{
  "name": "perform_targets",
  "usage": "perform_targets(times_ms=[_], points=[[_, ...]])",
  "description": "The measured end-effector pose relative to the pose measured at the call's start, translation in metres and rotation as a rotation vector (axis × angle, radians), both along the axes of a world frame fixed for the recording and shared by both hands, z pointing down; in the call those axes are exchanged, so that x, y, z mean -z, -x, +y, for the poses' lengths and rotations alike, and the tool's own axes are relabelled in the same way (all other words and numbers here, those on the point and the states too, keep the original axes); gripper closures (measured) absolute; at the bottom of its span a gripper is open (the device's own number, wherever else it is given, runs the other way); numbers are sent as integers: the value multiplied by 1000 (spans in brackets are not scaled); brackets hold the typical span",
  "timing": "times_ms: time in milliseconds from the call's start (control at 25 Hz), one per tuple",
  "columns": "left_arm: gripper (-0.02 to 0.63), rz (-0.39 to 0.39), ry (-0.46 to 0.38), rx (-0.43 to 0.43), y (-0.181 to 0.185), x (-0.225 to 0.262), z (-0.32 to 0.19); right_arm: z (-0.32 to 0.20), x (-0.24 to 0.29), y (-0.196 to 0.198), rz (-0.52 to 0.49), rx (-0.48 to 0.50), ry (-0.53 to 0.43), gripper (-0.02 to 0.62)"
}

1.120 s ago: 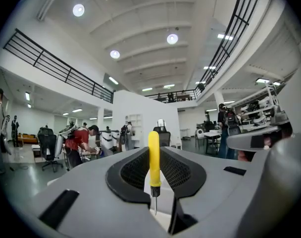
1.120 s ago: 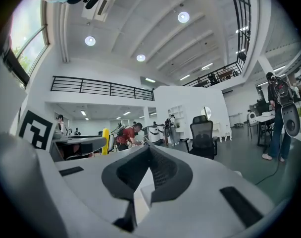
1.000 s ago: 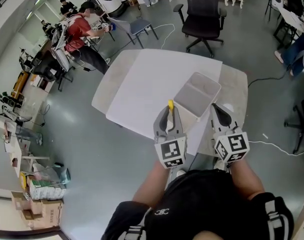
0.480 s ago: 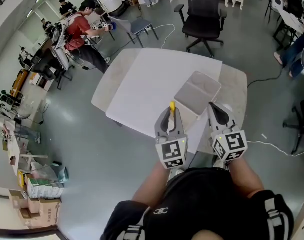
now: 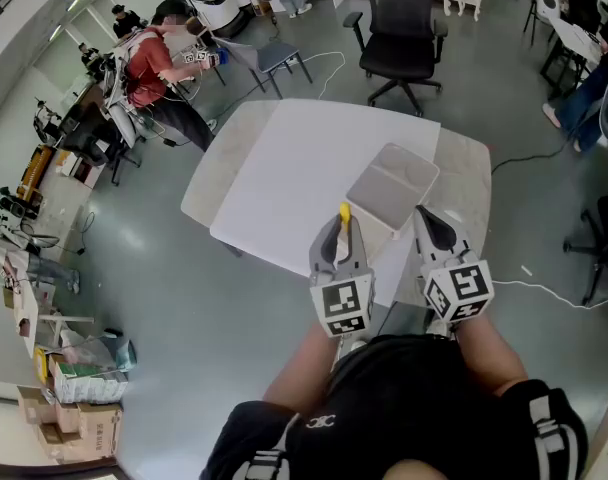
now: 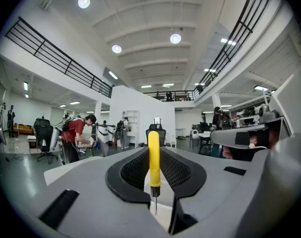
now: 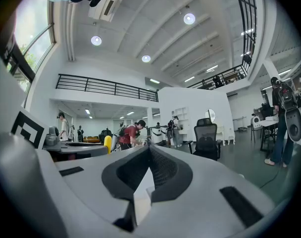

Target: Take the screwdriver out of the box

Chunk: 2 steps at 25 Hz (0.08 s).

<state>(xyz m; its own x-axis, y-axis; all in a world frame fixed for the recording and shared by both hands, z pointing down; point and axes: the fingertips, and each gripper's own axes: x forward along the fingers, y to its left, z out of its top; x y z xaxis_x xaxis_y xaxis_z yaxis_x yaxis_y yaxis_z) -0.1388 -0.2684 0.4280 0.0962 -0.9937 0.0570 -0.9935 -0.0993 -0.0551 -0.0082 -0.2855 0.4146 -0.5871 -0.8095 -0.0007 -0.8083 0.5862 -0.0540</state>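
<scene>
My left gripper (image 5: 341, 224) is shut on a yellow-handled screwdriver (image 5: 344, 212), just in front of the near left side of the pale box (image 5: 394, 182). In the left gripper view the screwdriver (image 6: 153, 155) stands upright between the pads, handle up and thin metal tip down. The left gripper (image 6: 154, 150) points level across the room. My right gripper (image 5: 428, 218) hovers by the box's near right corner, its tips together on nothing. In the right gripper view the right gripper (image 7: 149, 148) is shut and the yellow handle (image 7: 108, 144) shows at the left.
The box sits on a white table (image 5: 284, 168) with a grey floor all round. A black office chair (image 5: 404, 28) stands beyond the table. A person in a red top (image 5: 149, 63) works at benches at the far left. A cable (image 5: 554, 293) lies on the floor at right.
</scene>
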Motion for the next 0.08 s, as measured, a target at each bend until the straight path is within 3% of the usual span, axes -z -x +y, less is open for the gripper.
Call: perform_targets(times_ms=[80], points=[[531, 3, -1, -3, -1, -1, 4, 4, -2, 0, 0, -3, 4, 583]])
